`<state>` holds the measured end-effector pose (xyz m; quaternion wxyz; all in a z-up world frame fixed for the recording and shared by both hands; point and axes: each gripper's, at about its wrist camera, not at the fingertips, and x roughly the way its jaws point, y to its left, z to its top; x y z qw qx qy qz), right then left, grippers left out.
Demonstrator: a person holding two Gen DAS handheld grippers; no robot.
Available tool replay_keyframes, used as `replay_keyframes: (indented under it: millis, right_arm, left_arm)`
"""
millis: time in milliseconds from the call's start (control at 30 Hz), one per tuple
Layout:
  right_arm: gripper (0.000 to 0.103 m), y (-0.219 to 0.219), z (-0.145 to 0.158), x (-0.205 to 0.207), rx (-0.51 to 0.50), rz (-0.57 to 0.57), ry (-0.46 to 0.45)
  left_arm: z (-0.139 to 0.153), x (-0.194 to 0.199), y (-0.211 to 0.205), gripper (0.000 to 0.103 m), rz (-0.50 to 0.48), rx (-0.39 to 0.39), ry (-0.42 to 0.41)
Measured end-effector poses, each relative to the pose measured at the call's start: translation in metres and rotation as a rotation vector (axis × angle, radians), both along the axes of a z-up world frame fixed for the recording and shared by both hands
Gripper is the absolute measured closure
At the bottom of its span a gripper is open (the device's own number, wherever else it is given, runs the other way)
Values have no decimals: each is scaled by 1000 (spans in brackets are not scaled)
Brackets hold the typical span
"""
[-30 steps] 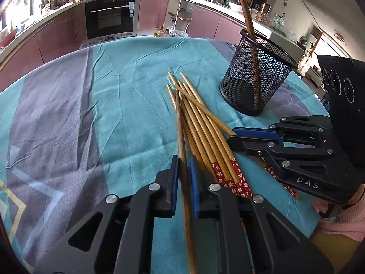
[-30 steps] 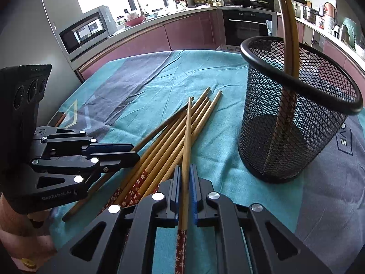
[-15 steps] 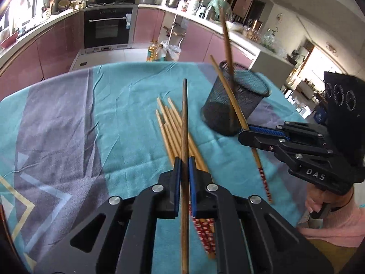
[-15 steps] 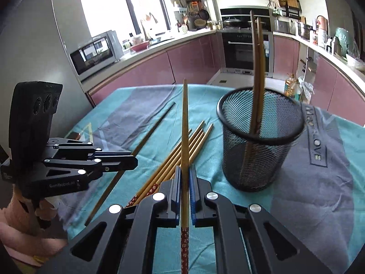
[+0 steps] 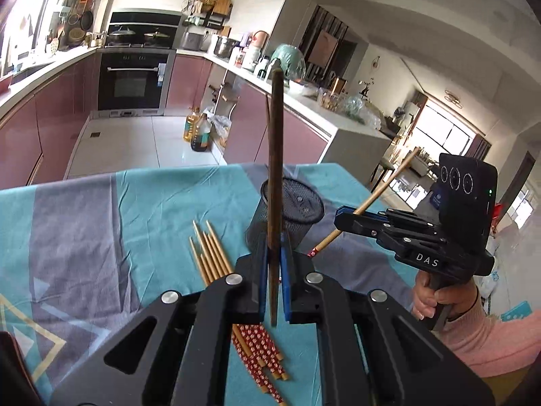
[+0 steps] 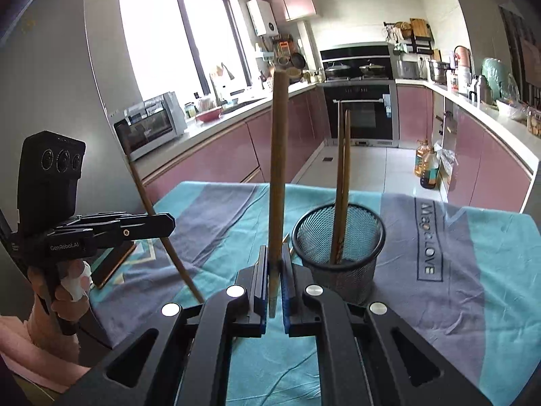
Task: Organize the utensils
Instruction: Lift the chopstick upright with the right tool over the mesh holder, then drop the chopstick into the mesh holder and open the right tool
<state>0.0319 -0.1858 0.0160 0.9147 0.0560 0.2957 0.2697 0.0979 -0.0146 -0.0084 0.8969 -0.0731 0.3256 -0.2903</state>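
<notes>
Chopsticks lie in a loose bundle (image 5: 216,264) on the teal and grey tablecloth (image 5: 101,223) that covers my worktop, their pale tips pointing away from me and their red flowered ends (image 5: 260,348) toward me, just left of the black mesh holder (image 5: 297,209). My left jaws (image 5: 274,270) are clamped on one chopstick (image 5: 274,155), which stands nearly upright in that view and crosses in front of the holder. In the right wrist view the same tool (image 6: 148,225) shows at the far left, held by my left hand (image 6: 67,291), with its chopstick (image 6: 162,237) slanting through the pads, upper end up and to the left, lower end down toward the cloth.

At the centre of the right wrist view, my right jaws (image 6: 274,277) are closed on another chopstick (image 6: 278,169), also near upright. Just to its right the mesh holder (image 6: 341,260) stands on the cloth with two chopsticks (image 6: 341,186) already inside, leaning against its rim. In the left wrist view my right hand (image 5: 436,297), in a pink sleeve (image 5: 490,341), holds that tool (image 5: 345,216) to the right of the holder, its chopstick (image 5: 372,199) slanting up to the right.
</notes>
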Motion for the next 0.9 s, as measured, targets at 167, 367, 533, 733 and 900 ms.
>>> replay_keyframes:
  millis: [167,367,533,733,900]
  right_arm:
    - [97,-11,19,3,16,-13,-51]
    - [97,-20,42,5,8,-28,-113]
    - [97,-25,58,6,-5,-41,-151]
    - [97,-28,66,15,-16,-65,-174]
    - [97,-26,59,31,-36,-81,-163]
  left_arm:
    - [16,10,-8,96,-3,-36,-31]
    - [46,20,-21,96,-8,-63,-88]
    - [68,26,-33,96,-8,-58,-133]
    - [89,34,-44,96,1,-52,-168]
    - [90,41,-59,96,16,10,-171]
